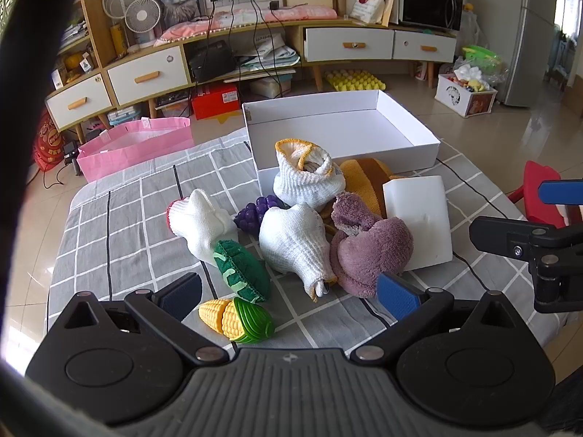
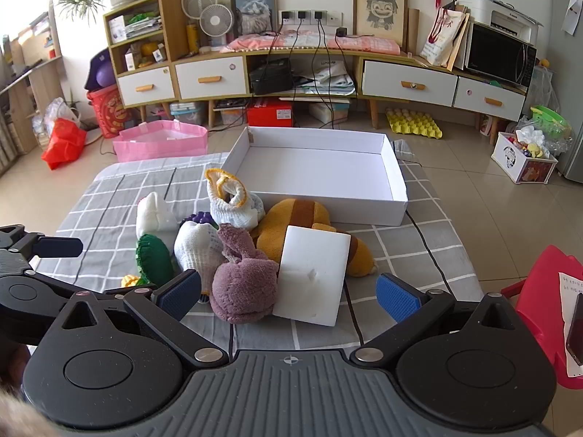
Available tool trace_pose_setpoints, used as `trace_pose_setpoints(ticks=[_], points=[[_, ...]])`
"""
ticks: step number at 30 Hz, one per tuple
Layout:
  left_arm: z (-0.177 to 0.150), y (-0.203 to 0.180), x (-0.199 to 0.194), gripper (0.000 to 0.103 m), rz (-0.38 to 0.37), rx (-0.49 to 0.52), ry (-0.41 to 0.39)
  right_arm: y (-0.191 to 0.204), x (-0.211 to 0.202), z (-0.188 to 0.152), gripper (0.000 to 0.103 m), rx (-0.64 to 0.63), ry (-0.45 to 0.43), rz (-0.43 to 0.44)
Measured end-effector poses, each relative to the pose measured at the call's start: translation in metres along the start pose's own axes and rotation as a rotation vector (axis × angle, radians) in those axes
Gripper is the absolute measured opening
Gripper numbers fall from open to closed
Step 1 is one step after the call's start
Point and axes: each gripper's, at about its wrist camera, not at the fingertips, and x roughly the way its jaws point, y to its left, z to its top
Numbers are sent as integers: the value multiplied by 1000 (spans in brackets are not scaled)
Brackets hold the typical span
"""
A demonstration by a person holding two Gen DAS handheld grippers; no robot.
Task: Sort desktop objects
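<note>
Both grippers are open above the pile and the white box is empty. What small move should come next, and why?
Probably lower the right gripper onto the white foam block and close on it. The block lies on top of the pile, nearest the open jaws, leaning on the purple plush. The box holds nothing yet, so any item can go first.
</note>
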Motion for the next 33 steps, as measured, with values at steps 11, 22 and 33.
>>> trace_pose_setpoints(ticks=[11, 22, 33], points=[[0, 1, 0, 102, 0, -2, 5, 0, 0, 0, 102, -1, 3, -3], [-1, 0, 1, 102, -2, -3, 10, 0, 2, 0, 102, 0, 3, -4], [-1, 0, 1, 102, -3, -6, 15, 0, 2, 0, 102, 0, 3, -6]])
